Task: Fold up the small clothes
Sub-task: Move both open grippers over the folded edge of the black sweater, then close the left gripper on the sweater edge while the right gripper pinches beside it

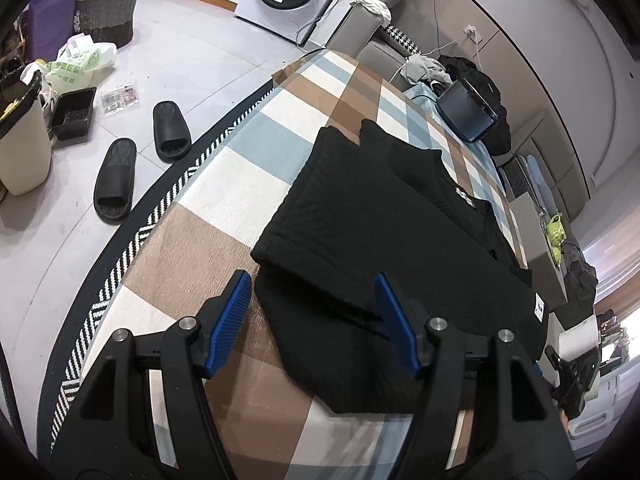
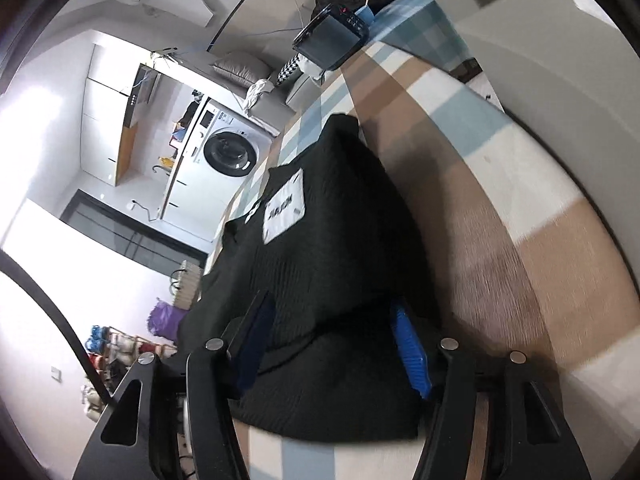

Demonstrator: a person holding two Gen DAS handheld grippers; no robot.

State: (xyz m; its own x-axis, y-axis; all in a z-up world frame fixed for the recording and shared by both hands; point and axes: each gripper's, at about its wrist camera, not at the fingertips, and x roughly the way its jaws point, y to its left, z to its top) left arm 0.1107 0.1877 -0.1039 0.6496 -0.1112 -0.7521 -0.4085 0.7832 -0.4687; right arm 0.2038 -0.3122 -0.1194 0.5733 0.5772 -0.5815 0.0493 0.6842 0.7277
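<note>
Fingers (image 1: 232, 312) of the left gripper (image 1: 314, 316) are standing wide apart and holding nothing, hovering over the near left edge of the black ribbed knit garment (image 1: 384, 248), which is lying partly folded on the checked brown, blue and cream cloth (image 1: 224, 184) of the bench. Right gripper (image 2: 332, 340) is also spread, its blue pads straddling a raised fold of the knit without visibly pinching it. Being soft, limp and light, the garment is probably best taken at a hem corner.
</note>
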